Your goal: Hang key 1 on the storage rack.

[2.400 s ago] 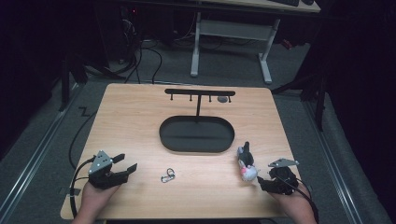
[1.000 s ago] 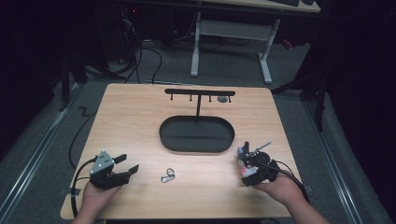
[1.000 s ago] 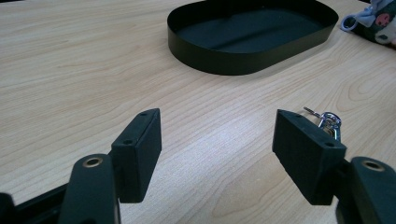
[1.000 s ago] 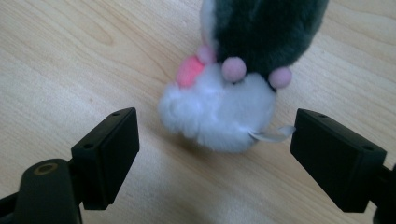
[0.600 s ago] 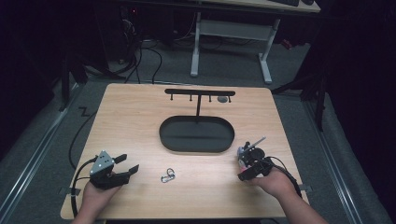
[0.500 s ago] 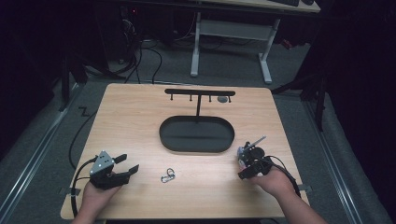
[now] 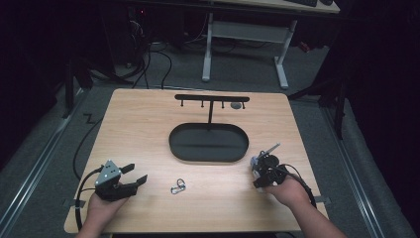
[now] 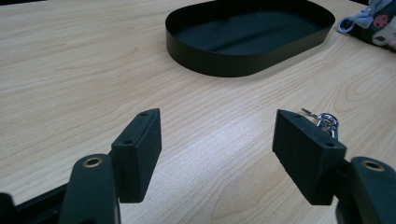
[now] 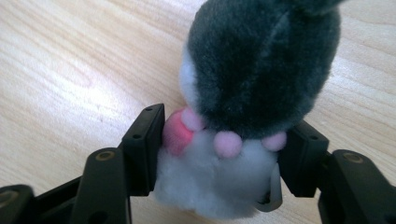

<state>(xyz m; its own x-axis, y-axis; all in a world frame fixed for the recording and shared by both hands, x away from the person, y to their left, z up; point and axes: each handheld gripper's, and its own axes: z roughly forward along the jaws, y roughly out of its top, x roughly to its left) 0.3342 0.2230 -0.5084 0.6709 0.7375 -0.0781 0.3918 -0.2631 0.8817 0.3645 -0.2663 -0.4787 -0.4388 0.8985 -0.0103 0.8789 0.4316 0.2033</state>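
Wooden table (image 7: pixel 148 129): we have been closing our right gripper (image 9: pixel 219 149) squarely on the grey-and-white plush toy (image 9: pixel 252 93); our left gripper (image 8: pixel 217 144) stays apart.

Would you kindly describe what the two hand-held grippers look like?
Both are black. The left hand-held gripper carries a grey three-cornered plate on top and trails a black cable; its flat rectangular pads show small screw holes and brass-ringed pivots. The right hand-held gripper matches, with its own black cable.

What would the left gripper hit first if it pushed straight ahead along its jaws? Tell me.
Judging by its own camera, the left gripper points over bare table toward the black oval tray; its near wall looks first in line. The metal clasp sits just off the right jaw, probably missed.
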